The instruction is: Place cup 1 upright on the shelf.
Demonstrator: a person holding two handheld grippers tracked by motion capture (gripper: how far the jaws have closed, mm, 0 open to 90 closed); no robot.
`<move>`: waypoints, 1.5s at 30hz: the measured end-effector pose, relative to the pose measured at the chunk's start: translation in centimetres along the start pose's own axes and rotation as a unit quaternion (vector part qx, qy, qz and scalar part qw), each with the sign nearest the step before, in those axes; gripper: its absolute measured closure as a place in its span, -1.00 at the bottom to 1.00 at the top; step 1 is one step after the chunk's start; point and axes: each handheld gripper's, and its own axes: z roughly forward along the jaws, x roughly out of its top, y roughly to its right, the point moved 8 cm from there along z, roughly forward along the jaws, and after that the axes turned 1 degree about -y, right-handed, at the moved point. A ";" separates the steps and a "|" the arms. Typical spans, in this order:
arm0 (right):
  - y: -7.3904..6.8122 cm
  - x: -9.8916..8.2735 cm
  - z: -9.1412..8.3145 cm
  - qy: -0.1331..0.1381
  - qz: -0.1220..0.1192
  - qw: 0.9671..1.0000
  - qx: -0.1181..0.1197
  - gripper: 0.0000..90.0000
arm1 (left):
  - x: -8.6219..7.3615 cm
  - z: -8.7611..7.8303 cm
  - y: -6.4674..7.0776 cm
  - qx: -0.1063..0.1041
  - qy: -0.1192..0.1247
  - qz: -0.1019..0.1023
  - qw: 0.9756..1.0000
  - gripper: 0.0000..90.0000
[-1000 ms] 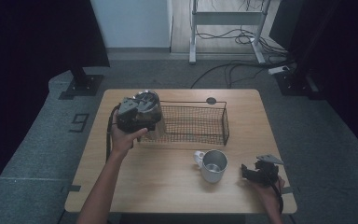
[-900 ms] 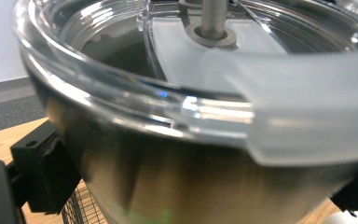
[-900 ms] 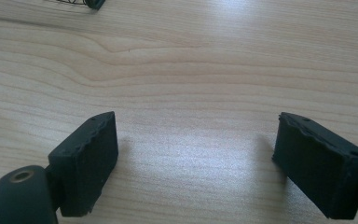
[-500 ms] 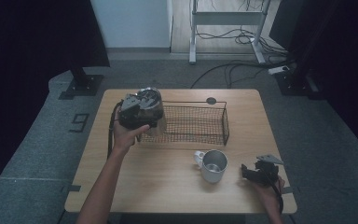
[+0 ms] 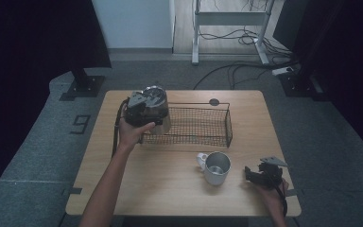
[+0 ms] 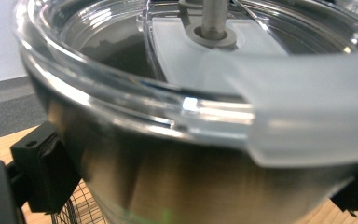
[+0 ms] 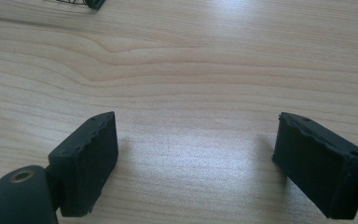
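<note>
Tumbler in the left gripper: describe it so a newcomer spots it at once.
On the wooden table, look to the wire basket at the back. Over its left end the left gripper holds the tumbler: steel, with a clear lid. The steel mug in front of the basket has a handle and no lid.

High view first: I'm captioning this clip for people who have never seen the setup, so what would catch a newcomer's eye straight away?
The lidded steel tumbler, gripped by the left gripper and held over the left end of the black wire basket, stands out most. Next comes the shiny metal mug with a white handle, upright on the pale wooden table in front of the basket. At the table's near right corner, the right gripper rests open and empty.
</note>
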 end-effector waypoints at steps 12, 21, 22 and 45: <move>0.0 0.0 0.0 0.000 0.000 1.000 0.000 -0.71 | -0.3 1.6 -1.3 0.012 -0.007 -0.008 1.000 -0.91; 0.0 0.0 0.0 0.000 0.000 1.000 0.000 -0.70 | -0.6 2.7 -1.5 0.012 -0.016 -0.010 1.000 -0.91; 0.0 0.0 0.0 0.000 0.000 1.000 0.000 -0.70 | -0.5 2.9 -1.6 0.012 -0.018 -0.011 1.000 -0.91; 0.0 0.0 0.0 0.000 0.000 1.000 0.000 -0.70 | -1.4 5.8 -1.2 0.015 -0.042 -0.009 0.999 -0.91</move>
